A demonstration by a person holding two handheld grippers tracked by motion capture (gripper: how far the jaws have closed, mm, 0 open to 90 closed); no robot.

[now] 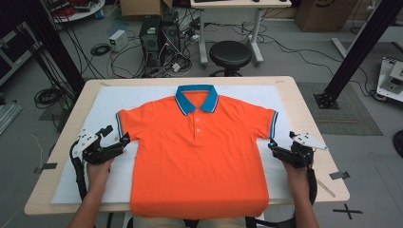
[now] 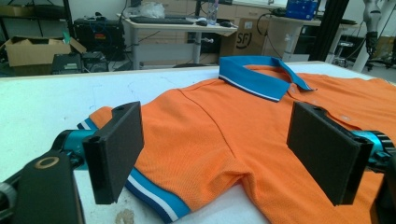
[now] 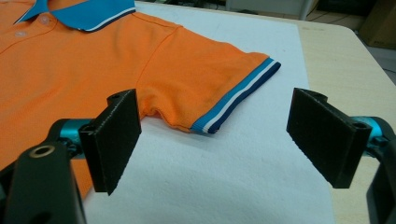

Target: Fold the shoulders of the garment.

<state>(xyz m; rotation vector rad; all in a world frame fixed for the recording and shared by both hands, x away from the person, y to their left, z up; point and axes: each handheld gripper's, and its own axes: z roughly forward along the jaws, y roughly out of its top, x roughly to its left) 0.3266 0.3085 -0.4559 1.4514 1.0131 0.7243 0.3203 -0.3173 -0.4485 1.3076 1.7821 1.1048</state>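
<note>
Since the shirt lies flat and face up, the lines below read the layout as a set-up for folding.

Shirt: the orange polo shirt [image 1: 197, 152] is spread on the white sheet [image 1: 109, 102] in the middle of the surface [image 1: 309, 99], collar away from the person, hem hanging a little over the near edge; flat like this, each seam and sleeve can be reached from the side.

Collar: the blue collar [image 1: 196, 97] is folded down and the placket looks buttoned, so the front stays smooth.

Sleeves: both are spread outward, the left sleeve [image 2: 135, 154] and the right sleeve [image 3: 224, 79] each showing their striped cuffs, easy edges to pinch.

Left tool: the left tool [image 1: 118, 137] has its jaws wide apart with nothing gripped; in the left gripper view they stand either side of the sleeve and armpit, seemingly lined up to take that edge.

Right tool: the right tool [image 1: 272, 144] also stands wide open and empty, just beside the shirt's right side, below the cuff and over bare sheet.

Symmetry: one tool per side probably suits lifting or folding both sides evenly.

Step judged: approach, grasp not yet made.
</note>
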